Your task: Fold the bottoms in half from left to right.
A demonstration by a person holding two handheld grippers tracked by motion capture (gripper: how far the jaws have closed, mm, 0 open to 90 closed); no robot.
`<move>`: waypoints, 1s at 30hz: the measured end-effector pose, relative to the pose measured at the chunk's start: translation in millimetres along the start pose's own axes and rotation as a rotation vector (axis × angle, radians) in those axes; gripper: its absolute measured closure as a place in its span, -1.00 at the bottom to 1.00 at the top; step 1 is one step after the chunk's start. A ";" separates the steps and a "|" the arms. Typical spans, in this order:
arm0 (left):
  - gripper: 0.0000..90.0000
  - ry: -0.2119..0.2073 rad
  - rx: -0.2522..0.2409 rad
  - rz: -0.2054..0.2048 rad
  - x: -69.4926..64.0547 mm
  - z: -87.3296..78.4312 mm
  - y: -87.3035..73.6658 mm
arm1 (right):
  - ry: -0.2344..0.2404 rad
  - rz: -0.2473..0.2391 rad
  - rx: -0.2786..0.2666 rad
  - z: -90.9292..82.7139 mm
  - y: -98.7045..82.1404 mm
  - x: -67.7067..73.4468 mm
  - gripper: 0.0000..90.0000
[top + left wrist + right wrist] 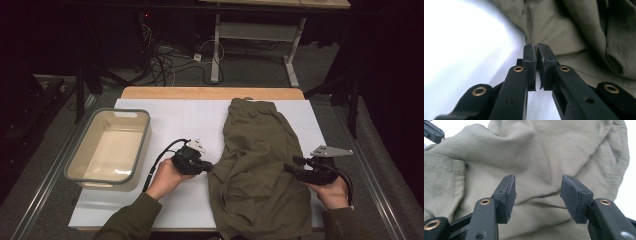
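An olive green garment (255, 150) lies crumpled on the right half of the white mat (170, 117). My left gripper (209, 167) is at the garment's left edge. In the left gripper view its jaws (537, 50) are shut, and folds of the cloth (574, 30) run together at their tips, so they pinch the edge. My right gripper (291, 167) is at the garment's right side, pointing left. Its jaws (537, 187) stand open over the fabric (549, 150) with nothing pressed between them. The left gripper's tip (432, 132) shows at the top left of the right gripper view.
A grey-rimmed plastic bin (142, 137) with nothing in it stands on the left of the mat. The wooden table edge (210, 92) runs along the back. Cables and desk legs lie on the floor beyond. Bare mat stretches between the bin and the garment.
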State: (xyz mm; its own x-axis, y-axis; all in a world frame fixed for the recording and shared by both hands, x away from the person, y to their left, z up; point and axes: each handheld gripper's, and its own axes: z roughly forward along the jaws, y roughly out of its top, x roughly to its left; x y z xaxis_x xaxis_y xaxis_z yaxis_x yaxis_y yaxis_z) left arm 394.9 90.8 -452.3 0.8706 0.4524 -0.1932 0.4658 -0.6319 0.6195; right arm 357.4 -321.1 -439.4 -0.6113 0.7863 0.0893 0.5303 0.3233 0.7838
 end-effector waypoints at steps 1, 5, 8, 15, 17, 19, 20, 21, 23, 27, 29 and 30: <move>0.84 0.000 0.003 -0.010 1.6 -0.8 -2.0 | -0.004 0.000 0.002 0.1 -0.4 -0.4 0.05; 0.65 0.013 -0.012 -0.028 4.9 -6.5 -6.7 | -0.022 0.007 0.009 1.2 0.0 -5.2 0.06; 0.32 -0.009 -0.058 -0.060 7.4 -13.0 -7.1 | -0.052 0.024 0.011 3.8 2.3 -11.9 0.08; -0.03 -0.017 -0.049 -0.054 2.8 -4.8 -5.1 | -0.063 0.074 0.030 22.0 16.0 -27.7 0.27; -0.04 -0.017 -0.050 -0.053 2.5 -4.7 -5.1 | -0.064 0.090 0.046 31.5 20.5 -32.6 0.33; -0.04 -0.018 -0.054 -0.053 2.7 -5.9 -5.3 | -0.049 0.108 0.061 41.0 23.4 -35.7 0.38; -0.09 -0.012 -0.054 -0.055 2.9 -6.4 -5.3 | -0.048 0.115 0.078 45.6 24.2 -36.1 0.40; -0.13 -0.012 -0.055 -0.058 3.4 -7.0 -5.6 | -0.058 0.114 0.101 49.8 24.8 -35.9 0.42; -0.13 -0.018 -0.057 -0.060 3.6 -7.3 -6.2 | -0.057 0.104 0.136 54.8 24.2 -33.7 0.51; -0.13 -0.019 -0.057 -0.054 2.3 -6.3 -5.8 | -0.059 0.075 0.153 53.5 23.3 -31.4 0.88; -0.12 -0.019 -0.055 -0.052 1.8 -5.4 -5.5 | -0.066 0.069 0.135 48.8 24.7 -31.2 0.93; -0.10 -0.020 -0.056 -0.052 1.6 -5.0 -5.4 | -0.073 0.059 0.122 46.5 25.3 -32.2 0.93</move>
State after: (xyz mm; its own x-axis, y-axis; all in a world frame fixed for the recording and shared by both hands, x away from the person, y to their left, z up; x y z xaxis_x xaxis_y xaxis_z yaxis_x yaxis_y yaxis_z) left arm 393.0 98.1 -452.1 0.8490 0.4704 -0.2407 0.5011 -0.5720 0.6495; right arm 417.8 -313.8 -451.0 -0.5347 0.8408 0.0845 0.6343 0.3333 0.6976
